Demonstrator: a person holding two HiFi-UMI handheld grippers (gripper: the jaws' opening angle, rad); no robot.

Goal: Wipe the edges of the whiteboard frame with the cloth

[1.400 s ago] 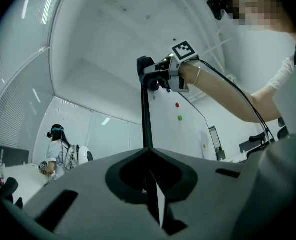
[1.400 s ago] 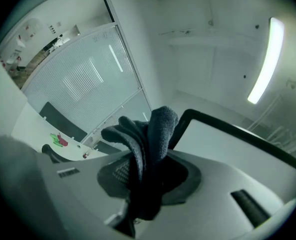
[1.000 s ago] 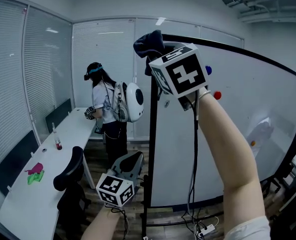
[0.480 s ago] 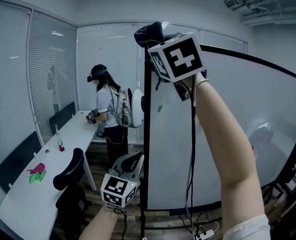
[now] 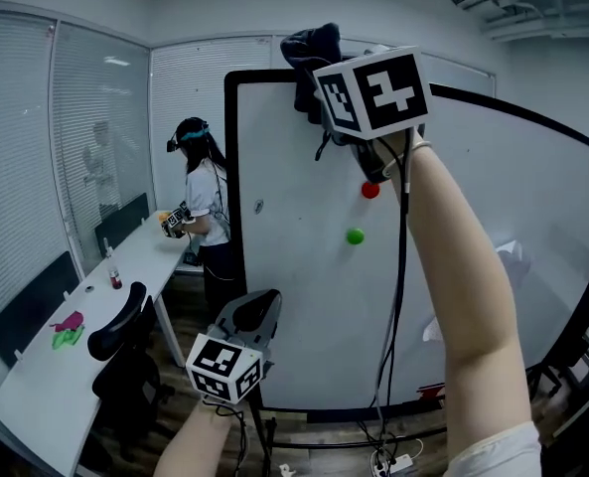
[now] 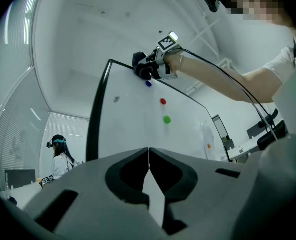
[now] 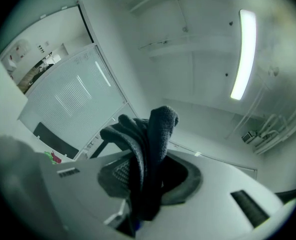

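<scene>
Cloth (image 7: pixel 151 134) (dark) in right hand-held gripper (image 7: pixel 144 184)

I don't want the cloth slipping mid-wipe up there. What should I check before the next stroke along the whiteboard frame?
1. Cloth clamped in the right hand-held gripper: ok, bunched between the jaws.
2. Cloth at the top edge of the whiteboard frame: ok; firm contact cannot tell.
3. Left hand-held gripper out of the way: ok, shut, empty, held low.
4. Red magnet and green magnet off the frame: ok, both on the board face below.
5. Other person clear of the board: ok, standing by the table at left.
</scene>
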